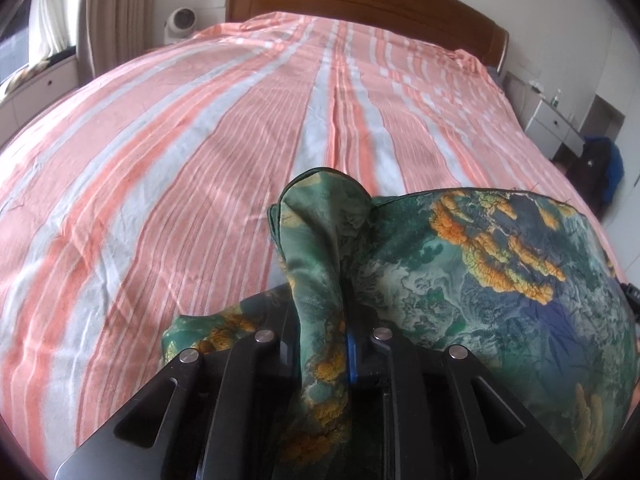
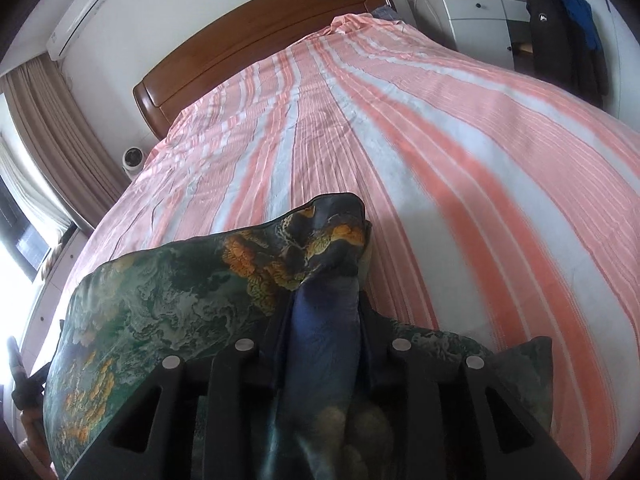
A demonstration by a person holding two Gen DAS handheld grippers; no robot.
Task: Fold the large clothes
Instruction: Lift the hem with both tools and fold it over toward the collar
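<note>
Green printed garment [image 1: 480,264] spans the lower frame over the striped bed [image 1: 180,160]; left gripper [image 1: 320,292] and right gripper [image 2: 324,296] jaws each pinch a bunched corner, nearly closed.

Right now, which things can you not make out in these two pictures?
- Left wrist view: the left gripper fingertips, wrapped in the green patterned cloth.
- Right wrist view: the right gripper fingertips, covered by a bunched fold of the cloth.
- Both views: the cloth's lower part, cut off by the frame edge and the gripper bodies.
- Small items on the white cabinet: too small.
</note>
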